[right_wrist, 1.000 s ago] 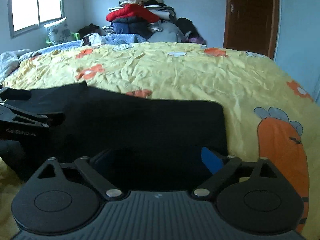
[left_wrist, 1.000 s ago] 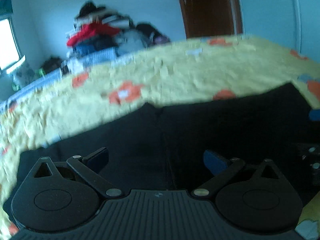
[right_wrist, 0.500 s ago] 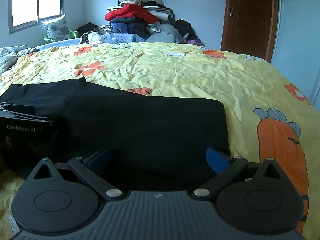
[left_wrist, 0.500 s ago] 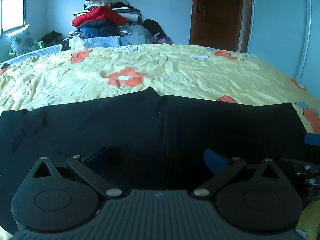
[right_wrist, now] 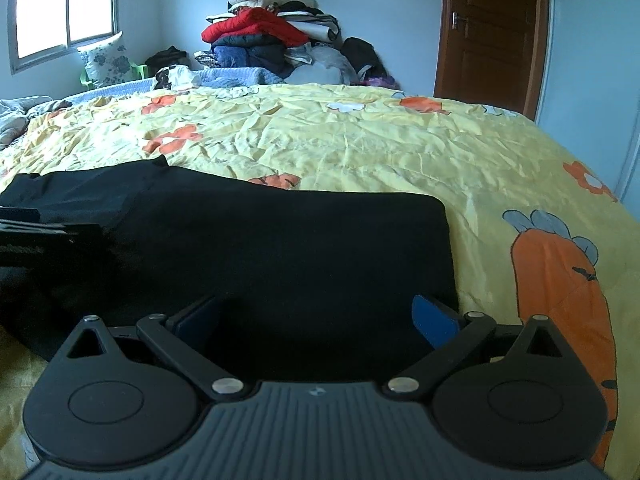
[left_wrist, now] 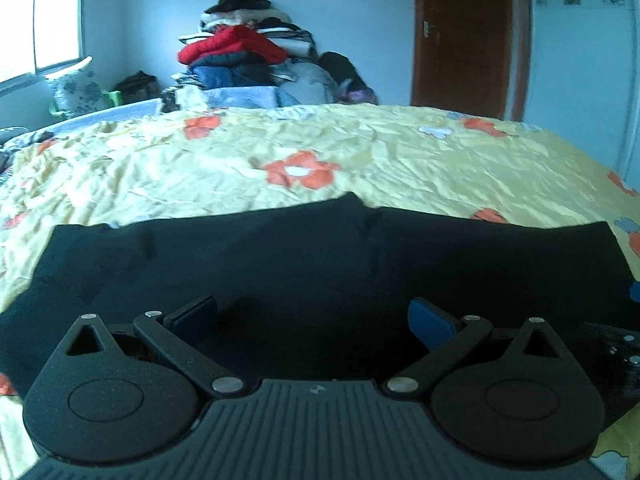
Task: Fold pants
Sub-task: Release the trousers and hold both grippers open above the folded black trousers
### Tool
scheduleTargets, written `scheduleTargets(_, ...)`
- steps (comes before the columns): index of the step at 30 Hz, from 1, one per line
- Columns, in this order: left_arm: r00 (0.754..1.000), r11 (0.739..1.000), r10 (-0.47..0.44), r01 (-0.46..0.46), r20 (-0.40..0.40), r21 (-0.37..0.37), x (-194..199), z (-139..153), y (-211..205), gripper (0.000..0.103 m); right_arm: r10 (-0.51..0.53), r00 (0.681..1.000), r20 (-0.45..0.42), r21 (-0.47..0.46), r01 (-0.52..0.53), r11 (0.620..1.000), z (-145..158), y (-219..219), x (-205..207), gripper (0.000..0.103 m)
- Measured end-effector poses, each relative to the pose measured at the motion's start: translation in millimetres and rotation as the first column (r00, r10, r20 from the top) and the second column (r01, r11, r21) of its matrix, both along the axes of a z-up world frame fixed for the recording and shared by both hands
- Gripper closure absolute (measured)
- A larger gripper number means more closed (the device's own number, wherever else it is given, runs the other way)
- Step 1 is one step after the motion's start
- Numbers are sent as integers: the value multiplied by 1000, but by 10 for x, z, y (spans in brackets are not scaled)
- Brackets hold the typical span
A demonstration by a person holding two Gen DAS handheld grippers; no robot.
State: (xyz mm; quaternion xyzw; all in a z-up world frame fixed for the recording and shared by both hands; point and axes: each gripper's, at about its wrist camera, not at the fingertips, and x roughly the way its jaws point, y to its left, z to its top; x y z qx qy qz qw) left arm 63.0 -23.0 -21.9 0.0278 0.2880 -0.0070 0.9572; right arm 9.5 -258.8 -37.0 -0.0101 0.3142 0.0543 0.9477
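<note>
Flat black pants (left_wrist: 320,264), left tongs (left_wrist: 314,318) spread

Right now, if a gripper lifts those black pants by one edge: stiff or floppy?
Likely floppy: the black pants lie flat on the yellow bedsheet. Probably light; the cloth looks thin. Pushed, they would likely bunch.

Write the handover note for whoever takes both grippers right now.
Left gripper: open, empty, low over the black pants.
Right gripper: open, empty, near the pants' right end.
Pants lie flat across the yellow floral bedsheet, apparently already folded leg over leg.
Left: probably fold them across their length, then tidy.
</note>
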Motion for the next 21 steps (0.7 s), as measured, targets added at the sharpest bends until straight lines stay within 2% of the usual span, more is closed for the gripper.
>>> scheduleTargets(5,998,998,60,-59,-16,34,36,-2,117,0,-3,1000,0,-2,3,1000,-1,3,-4,0)
scheduleTargets(13,993,995,101,-102,-55,-12,48,-5,210,0,-2,1000,0,-2,2,1000,-1,7,-4,0)
scheduleTargets(21,989,990,142,-142,-39,-2,33,22,240,0,-1,1000,1,-2,1,1000,-2,5,-4,0)
